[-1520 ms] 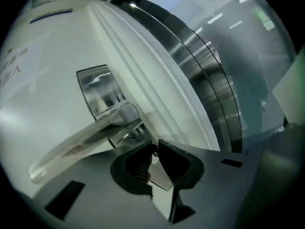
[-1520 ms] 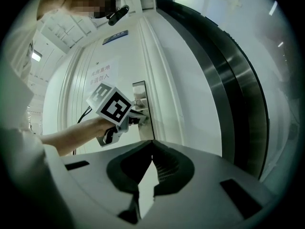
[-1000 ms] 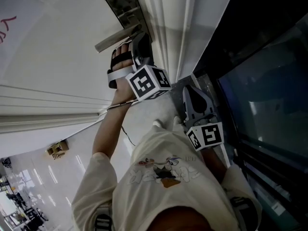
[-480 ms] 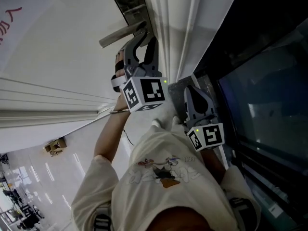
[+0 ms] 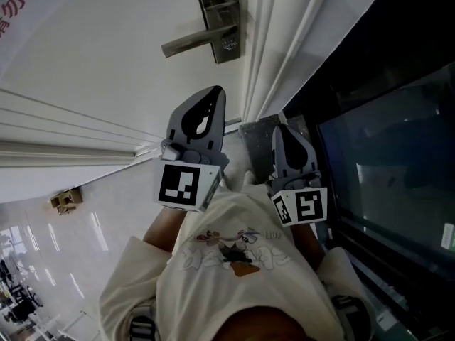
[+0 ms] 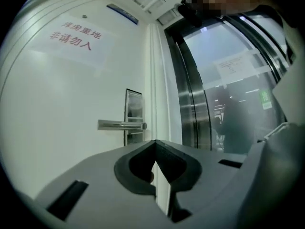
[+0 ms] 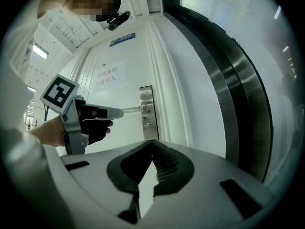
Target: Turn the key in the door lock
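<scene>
The steel lock plate [image 5: 222,16] with its lever handle [image 5: 190,45] is on the white door, at the top of the head view. In the right gripper view a small key-like stub [image 7: 148,125] shows on the plate [image 7: 147,99] below the handle. My left gripper [image 5: 216,91] is held off the door, below the plate and touching nothing. Its jaws are shut and nothing is between them [image 6: 155,142]. My right gripper [image 5: 281,128] hangs beside it at the door frame, shut and empty [image 7: 152,142]. The right gripper view also shows the left gripper [image 7: 121,111] pointing at the handle [image 7: 133,109].
The white door frame [image 5: 266,55] runs between the door and a dark glass panel [image 5: 384,133] on the right. A paper notice with red print [image 6: 76,35] hangs high on the door. The person's torso in a cream shirt [image 5: 234,275] fills the lower head view.
My left gripper has drawn back from the lock plate towards the person and rolled over, so its marker cube faces another way. The right gripper has stayed where it was.
</scene>
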The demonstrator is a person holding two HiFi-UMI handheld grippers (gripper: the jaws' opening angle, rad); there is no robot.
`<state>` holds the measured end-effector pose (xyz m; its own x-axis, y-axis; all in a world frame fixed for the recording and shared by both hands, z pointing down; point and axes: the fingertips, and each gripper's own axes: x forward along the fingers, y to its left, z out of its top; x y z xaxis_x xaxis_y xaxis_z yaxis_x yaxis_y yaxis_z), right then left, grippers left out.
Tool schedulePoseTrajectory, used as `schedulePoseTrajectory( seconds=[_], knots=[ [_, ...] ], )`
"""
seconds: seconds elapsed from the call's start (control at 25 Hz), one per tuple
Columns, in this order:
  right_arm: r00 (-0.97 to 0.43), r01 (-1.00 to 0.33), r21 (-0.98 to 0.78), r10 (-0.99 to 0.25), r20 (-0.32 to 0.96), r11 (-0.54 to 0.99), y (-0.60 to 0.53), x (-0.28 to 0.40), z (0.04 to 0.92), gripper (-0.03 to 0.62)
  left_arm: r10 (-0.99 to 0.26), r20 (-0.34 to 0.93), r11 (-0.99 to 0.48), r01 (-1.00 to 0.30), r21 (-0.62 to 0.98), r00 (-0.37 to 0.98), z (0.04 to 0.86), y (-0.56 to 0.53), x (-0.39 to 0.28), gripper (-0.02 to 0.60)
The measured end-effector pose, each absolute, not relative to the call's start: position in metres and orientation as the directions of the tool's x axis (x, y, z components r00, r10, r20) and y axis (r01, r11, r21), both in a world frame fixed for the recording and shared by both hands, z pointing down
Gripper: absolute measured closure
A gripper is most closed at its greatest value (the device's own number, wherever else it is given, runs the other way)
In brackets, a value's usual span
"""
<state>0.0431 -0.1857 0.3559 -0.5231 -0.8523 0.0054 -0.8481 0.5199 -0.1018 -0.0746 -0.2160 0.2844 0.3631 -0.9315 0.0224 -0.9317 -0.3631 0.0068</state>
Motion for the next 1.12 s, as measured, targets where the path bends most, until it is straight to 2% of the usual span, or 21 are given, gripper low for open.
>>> schedulePoseTrajectory(
  seconds=[0.36, 0.92, 1.12],
  knots=[
    [-0.569, -0.821, -0.047, -0.822, -0.016, 0.569, -0.192, 0.005, 0.344, 0.588, -0.953, 0.045, -0.287, -0.94, 0.183, 0.3, 0.331, -0.187, -0.111, 0.575],
    [-0.591, -0.806, -0.044, -0.806, 0.01, 0.59, -0.191, -0.024, 0.345, 0.588, -0.94, 0.1, -0.297, -0.925, 0.235, 0.327, 0.362, -0.159, -0.115, 0.575],
    [-0.67, -0.742, -0.021, -0.742, -0.023, 0.67, -0.214, -0.045, 0.34, 0.588, -0.944, 0.047, -0.309, -0.927, 0.212, 0.326, 0.363, -0.174, -0.111, 0.575]
  ],
)
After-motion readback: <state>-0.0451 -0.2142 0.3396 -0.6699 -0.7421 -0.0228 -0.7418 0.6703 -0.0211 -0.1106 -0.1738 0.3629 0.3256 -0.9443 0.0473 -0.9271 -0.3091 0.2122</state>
